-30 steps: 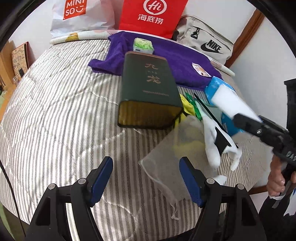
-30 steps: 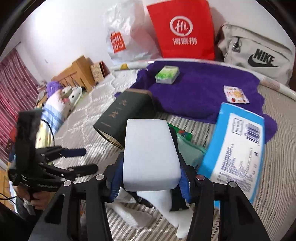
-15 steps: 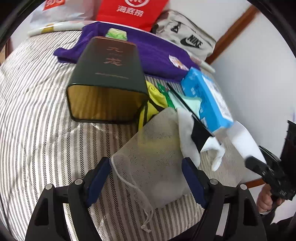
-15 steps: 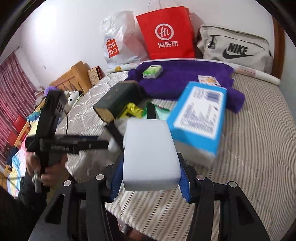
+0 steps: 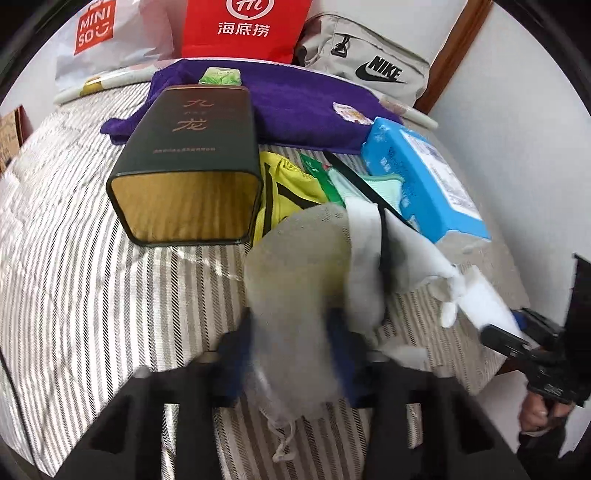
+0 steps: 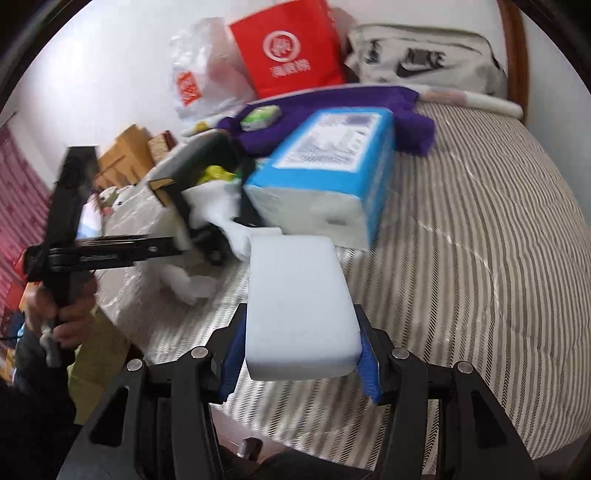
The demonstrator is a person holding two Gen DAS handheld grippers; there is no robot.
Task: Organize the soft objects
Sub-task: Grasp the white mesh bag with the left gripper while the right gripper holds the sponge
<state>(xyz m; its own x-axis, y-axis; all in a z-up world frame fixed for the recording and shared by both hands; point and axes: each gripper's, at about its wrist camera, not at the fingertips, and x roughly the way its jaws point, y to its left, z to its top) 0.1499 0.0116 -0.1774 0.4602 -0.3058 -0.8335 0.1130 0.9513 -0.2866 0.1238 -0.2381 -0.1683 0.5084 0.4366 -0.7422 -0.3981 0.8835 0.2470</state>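
Now the left gripper is pinching the thin see-through mesh bag, no longer wide open. Right gripper is squeezing the white soft sponge block. Bag mouth should be opening wide before the sponge is going in

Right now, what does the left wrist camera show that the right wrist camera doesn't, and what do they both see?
Only the left wrist view shows the mesh drawstring bag between the blurred left gripper's fingers, and the lettering on the dark green box. Only the right wrist view shows the white sponge block clamped full-length in the right gripper, plus the hand gripping the other tool. Both show the blue tissue pack, purple towel, red bag and striped bed.
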